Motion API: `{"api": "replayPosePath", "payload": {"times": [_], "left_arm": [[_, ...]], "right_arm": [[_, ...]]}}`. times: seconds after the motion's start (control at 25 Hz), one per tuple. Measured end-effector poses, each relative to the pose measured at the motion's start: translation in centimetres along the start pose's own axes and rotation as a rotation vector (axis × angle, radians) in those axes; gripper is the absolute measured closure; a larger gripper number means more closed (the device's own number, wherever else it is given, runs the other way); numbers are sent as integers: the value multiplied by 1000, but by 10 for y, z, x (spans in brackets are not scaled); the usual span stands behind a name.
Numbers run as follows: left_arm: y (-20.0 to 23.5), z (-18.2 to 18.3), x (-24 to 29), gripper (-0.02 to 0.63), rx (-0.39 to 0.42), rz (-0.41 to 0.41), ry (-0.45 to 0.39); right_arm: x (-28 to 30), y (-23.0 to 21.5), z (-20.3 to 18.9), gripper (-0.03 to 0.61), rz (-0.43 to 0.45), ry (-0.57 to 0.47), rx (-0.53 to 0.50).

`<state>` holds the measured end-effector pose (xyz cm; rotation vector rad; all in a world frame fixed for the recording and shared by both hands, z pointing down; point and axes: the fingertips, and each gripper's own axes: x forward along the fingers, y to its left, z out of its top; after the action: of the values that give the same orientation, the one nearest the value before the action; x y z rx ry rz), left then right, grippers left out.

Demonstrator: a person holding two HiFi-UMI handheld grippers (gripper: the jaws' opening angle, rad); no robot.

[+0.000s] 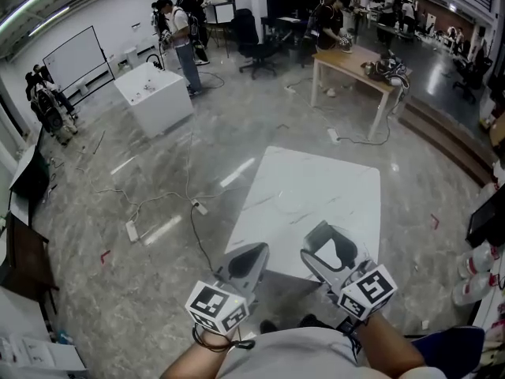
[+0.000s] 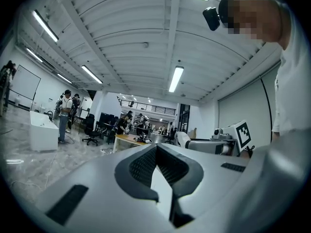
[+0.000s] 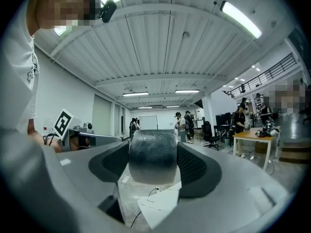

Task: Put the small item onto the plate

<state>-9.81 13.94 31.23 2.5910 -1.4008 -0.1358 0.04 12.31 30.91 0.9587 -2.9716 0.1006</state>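
My right gripper (image 3: 153, 147) is shut on the small item (image 3: 153, 161), a dark grey, rough-skinned rounded piece that fills the gap between the two black pads. In the head view this gripper (image 1: 327, 243) hovers over the near edge of the white table (image 1: 316, 188). My left gripper (image 1: 256, 253) hangs beside it at the table's near left corner, jaws shut with nothing between them; its pads meet at the tips in the left gripper view (image 2: 156, 147). No plate is in view.
Cables and power strips (image 1: 131, 230) trail over the marble floor left of the table. A white cabinet (image 1: 154, 93) and a wooden table (image 1: 355, 65) stand further back with several people around. Bottles (image 1: 477, 271) sit at the right edge.
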Motion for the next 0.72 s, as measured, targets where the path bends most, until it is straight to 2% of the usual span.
{"api": "replayPosePath", "payload": {"times": [0.32, 0.72], "left_arm": [[41, -11, 21, 609, -19, 27, 19], [99, -13, 97, 609, -22, 87, 42]], "right_arm": [[43, -29, -21, 281, 10, 43, 21], [106, -115, -42, 281, 41, 94, 33]]}}
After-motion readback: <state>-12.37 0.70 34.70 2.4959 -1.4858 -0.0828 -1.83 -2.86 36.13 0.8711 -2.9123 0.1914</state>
